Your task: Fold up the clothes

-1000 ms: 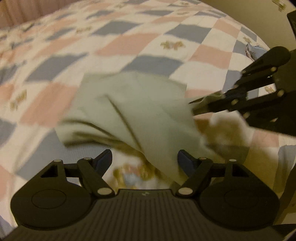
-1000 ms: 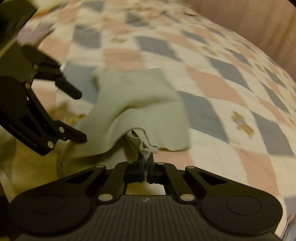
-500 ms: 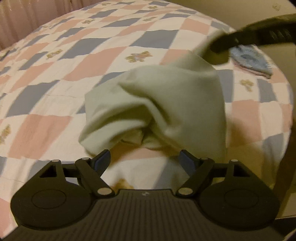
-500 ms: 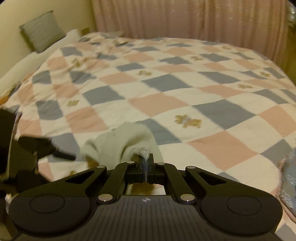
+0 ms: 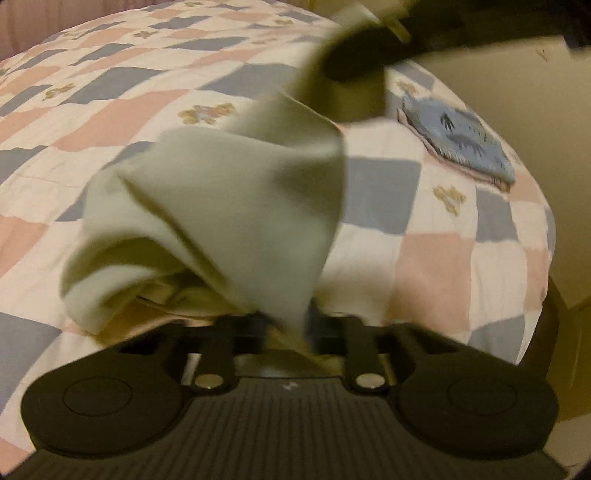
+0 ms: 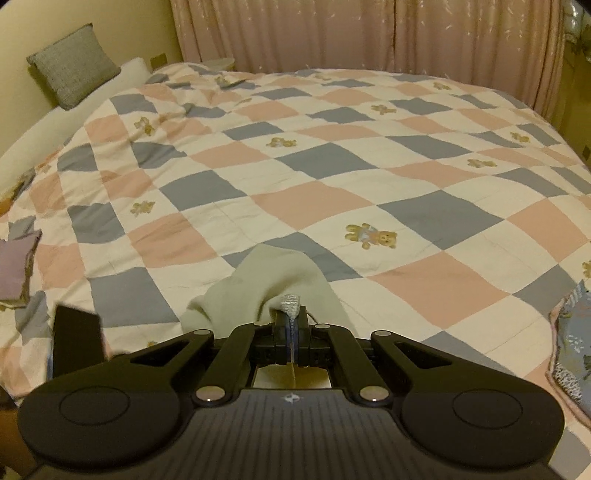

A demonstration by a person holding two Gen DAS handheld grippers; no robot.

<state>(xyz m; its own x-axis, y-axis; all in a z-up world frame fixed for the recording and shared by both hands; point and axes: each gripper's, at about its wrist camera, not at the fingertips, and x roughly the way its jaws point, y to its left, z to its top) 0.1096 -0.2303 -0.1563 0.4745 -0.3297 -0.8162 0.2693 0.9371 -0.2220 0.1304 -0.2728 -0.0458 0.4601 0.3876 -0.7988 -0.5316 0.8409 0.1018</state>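
Looking along the left claw (image 5: 286, 325), a pale green garment (image 5: 229, 206) hangs bunched above a bed (image 5: 436, 258) covered by a pink, blue and cream checked quilt. The claw's fingers are drawn in against a low fold of the cloth, gripping it, though blur softens the detail. The right claw, a dark blurred shape, holds the garment's top. A folded blue patterned cloth (image 5: 461, 144) lies near the bed's edge.

From the right wrist, the right claw (image 6: 291, 328) is clenched on a corner of the green garment, lifted above the quilt. A grey pillow (image 6: 74, 64) leans against the wall, and pink curtains (image 6: 369, 33) hang behind.
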